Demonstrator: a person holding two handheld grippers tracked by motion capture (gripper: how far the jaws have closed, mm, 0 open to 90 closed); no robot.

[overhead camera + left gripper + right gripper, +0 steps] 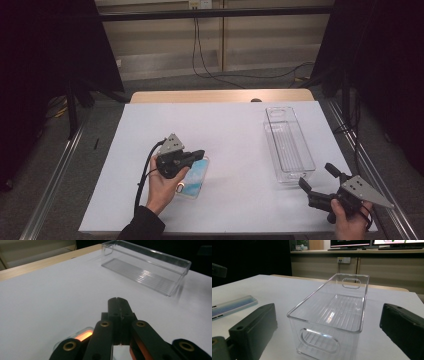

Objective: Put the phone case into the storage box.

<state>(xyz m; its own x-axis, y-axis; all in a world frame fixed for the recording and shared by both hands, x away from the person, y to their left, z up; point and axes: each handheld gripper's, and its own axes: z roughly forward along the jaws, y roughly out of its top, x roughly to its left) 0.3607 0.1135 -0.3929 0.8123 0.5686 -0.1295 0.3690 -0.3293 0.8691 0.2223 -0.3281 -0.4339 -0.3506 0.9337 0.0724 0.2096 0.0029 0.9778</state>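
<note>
A: Hovering over the phone (194, 177) at the near left of the desk (235, 130), the left claw (197, 153) is seen with jaws pressed together, clenched on nothing; whether the phone is touched cannot be told.

B: A risk is noted there: with jaws closed, the flat phone could be nudged or skidded across the smooth white sheet rather than gripped.

A: Agreed. And the right claw (316, 176)?

B: It is held spread wide at the near right, released, nothing between the jaws. The clear bin (332, 315) is framed just beyond it, upright and empty.

A: If the bin's near end is clipped by that claw, it could be slid or tipped, being light.
</note>
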